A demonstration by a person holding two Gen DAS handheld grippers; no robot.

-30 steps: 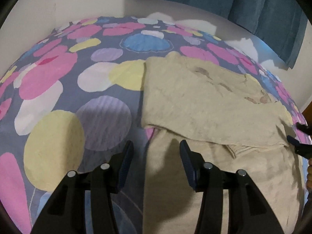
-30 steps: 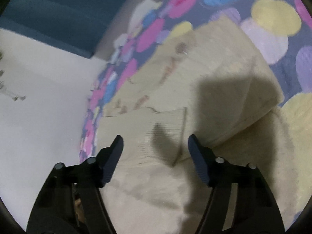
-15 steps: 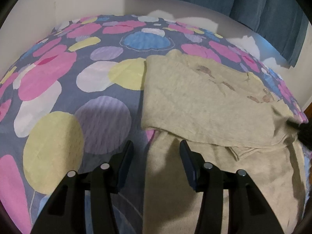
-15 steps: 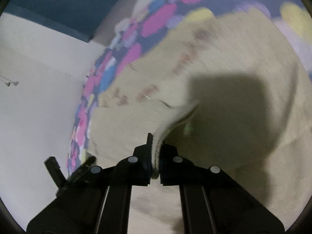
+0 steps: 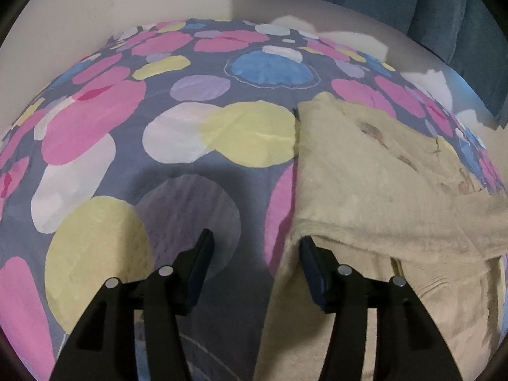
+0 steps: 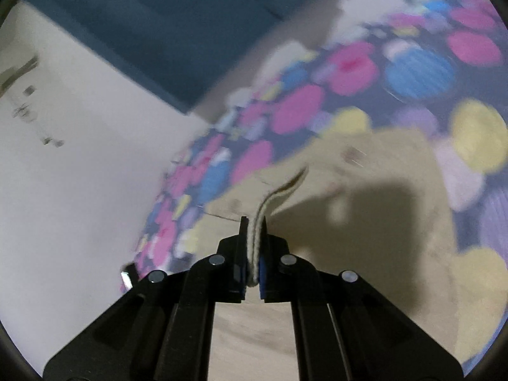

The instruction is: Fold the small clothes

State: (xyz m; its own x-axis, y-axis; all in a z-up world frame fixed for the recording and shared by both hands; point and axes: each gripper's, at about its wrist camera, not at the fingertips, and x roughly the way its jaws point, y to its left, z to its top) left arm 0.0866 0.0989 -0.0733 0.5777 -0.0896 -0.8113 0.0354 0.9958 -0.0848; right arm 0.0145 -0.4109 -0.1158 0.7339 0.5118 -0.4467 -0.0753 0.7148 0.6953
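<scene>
A beige knitted sweater [image 5: 374, 177] lies partly folded on a bed with a dotted cover [image 5: 158, 133]. My left gripper [image 5: 255, 238] hovers over the sweater's left edge, its jaws opening, with only bedcover and the garment's edge showing between them and nothing pressed. In the right wrist view my right gripper [image 6: 253, 222] is shut on a ribbed edge of the sweater [image 6: 279, 193], which rises in a thin band from between the fingers. The rest of the sweater [image 6: 365, 231] lies below, with the gripper's shadow on it.
A pale wall [image 5: 111, 0] runs behind the bed and a dark blue curtain [image 5: 444, 6] hangs at the back right. In the blurred right wrist view the wall [image 6: 79, 174] fills the left side and the curtain [image 6: 158, 16] the top.
My right gripper closed on the sweater's ribbed edge and lifted it off the bed. My left gripper's jaws spread a little wider and shifted left relative to the sweater's edge.
</scene>
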